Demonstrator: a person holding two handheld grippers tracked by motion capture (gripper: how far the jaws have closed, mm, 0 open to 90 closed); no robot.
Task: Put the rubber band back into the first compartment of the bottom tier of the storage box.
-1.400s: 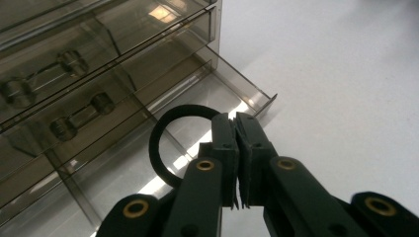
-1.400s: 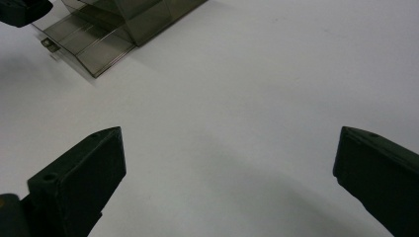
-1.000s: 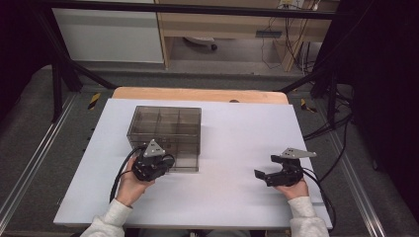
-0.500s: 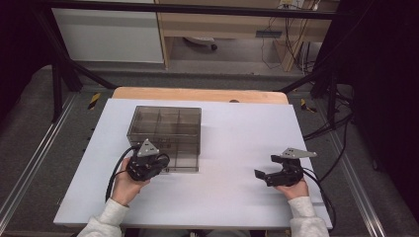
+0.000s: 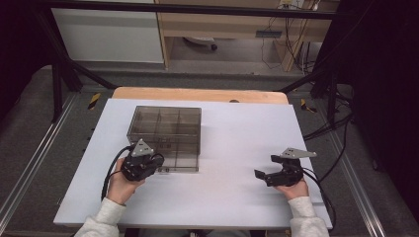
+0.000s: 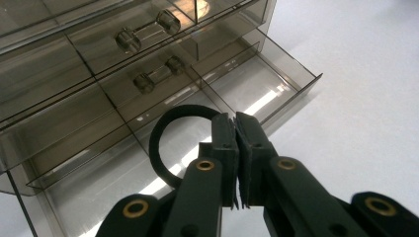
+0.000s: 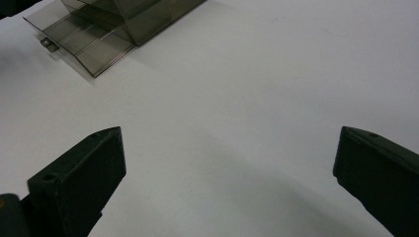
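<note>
Ring (image 6: 170, 143), black, pinched at its rim in left gripper (image 6: 236, 129), hanging just above the pulled-out drawer (image 6: 276, 89) of the smoky organizer (image 5: 165, 128) | high view: left gripper (image 5: 141, 165) at the organizer's near-left corner, drawer ahead | right gripper view: right gripper (image 7: 230, 163) jaws wide apart, empty, well right on bare table (image 7: 276, 74).

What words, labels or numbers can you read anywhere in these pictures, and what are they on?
None can be read: no lettering shows on the smoky clear drawer organizer, the black ring pinched in the left hand-held gripper, the right hand-held gripper or the white table.
The yellow-and-black floor markers: stripes, no text.
</note>
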